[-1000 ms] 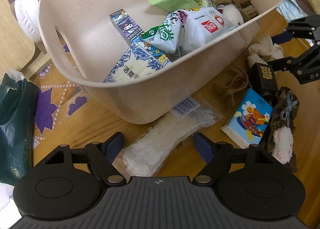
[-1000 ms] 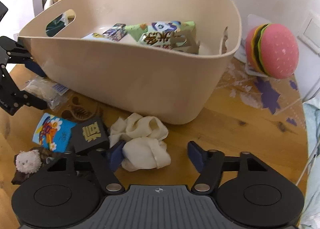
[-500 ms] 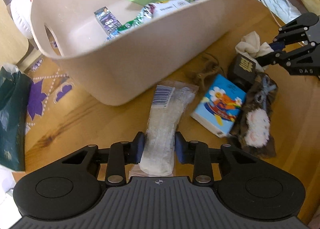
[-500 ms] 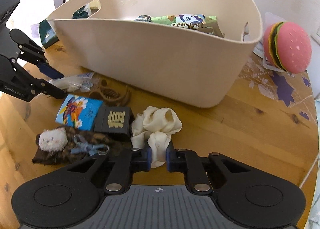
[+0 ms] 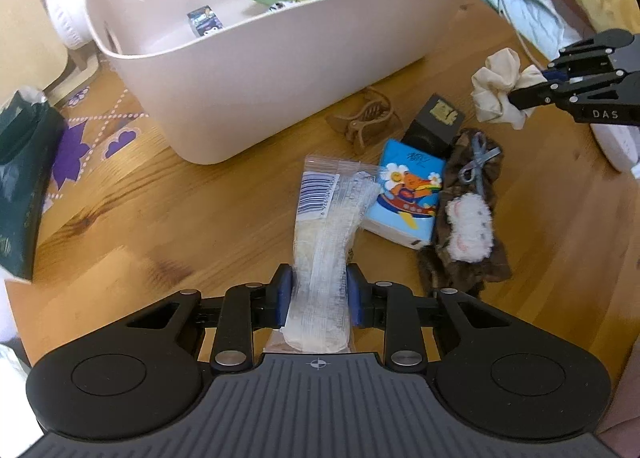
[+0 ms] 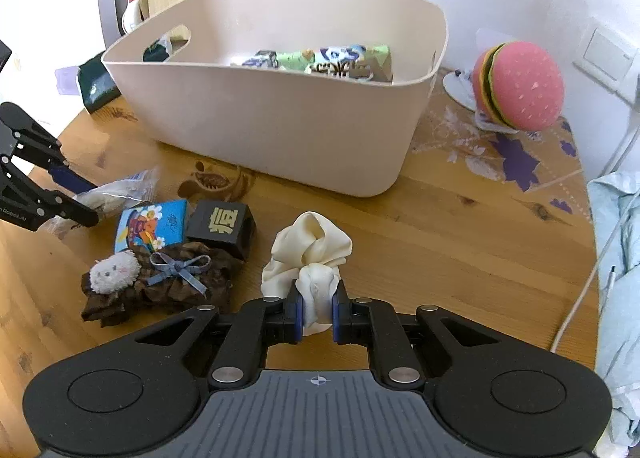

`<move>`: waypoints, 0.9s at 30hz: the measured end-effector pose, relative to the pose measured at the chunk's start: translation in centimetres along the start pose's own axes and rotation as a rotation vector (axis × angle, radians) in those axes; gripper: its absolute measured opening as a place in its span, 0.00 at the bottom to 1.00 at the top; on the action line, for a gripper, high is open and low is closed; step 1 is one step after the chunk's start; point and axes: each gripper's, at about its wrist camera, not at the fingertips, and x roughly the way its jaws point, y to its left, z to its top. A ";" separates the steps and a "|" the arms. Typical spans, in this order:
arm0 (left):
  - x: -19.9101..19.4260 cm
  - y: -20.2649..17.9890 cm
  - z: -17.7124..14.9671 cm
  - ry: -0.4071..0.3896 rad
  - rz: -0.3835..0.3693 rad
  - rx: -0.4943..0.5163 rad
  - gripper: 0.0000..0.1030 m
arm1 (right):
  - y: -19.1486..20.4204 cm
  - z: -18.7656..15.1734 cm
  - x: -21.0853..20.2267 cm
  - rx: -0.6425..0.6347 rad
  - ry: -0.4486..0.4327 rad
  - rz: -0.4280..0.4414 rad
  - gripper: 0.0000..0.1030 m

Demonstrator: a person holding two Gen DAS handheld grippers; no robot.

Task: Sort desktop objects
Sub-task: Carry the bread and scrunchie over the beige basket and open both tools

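Gripping now with both hands: a second ago my jaws stood wide over the bench, and both pairs have since closed. My left gripper (image 5: pixel 319 290) pinches the clear packet (image 5: pixel 324 242) by its near end, its barcoded end lying toward the beige bin (image 5: pixel 280 69). My right gripper (image 6: pixel 317 312) clamps the cream cloth (image 6: pixel 310 254), raised off the wood. Both look ready for the bin; tissue pack (image 5: pixel 408 197), black box (image 6: pixel 220 223) and brown pouch (image 6: pixel 160 282) wait by the near edge.
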 end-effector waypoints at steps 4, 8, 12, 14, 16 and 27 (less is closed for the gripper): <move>-0.8 -1.0 -0.5 -0.013 0.006 -0.001 0.28 | 0.3 0.1 -1.1 -0.002 -0.023 0.000 0.12; -2.5 -1.0 -0.5 -0.047 0.012 -0.003 0.28 | 0.8 0.3 -2.1 -0.014 -0.051 0.001 0.12; -4.4 -0.8 0.0 -0.104 0.009 -0.011 0.28 | 1.0 0.6 -3.2 -0.026 -0.083 0.004 0.12; -5.5 -0.9 0.3 -0.132 0.003 -0.004 0.28 | 1.1 0.9 -3.9 -0.033 -0.101 0.006 0.12; -6.6 -1.1 0.6 -0.157 -0.002 0.016 0.28 | 1.2 1.2 -4.6 -0.044 -0.120 0.006 0.12; -10.3 -1.6 2.2 -0.249 -0.016 0.078 0.28 | 1.3 4.1 -8.0 -0.091 -0.237 -0.005 0.12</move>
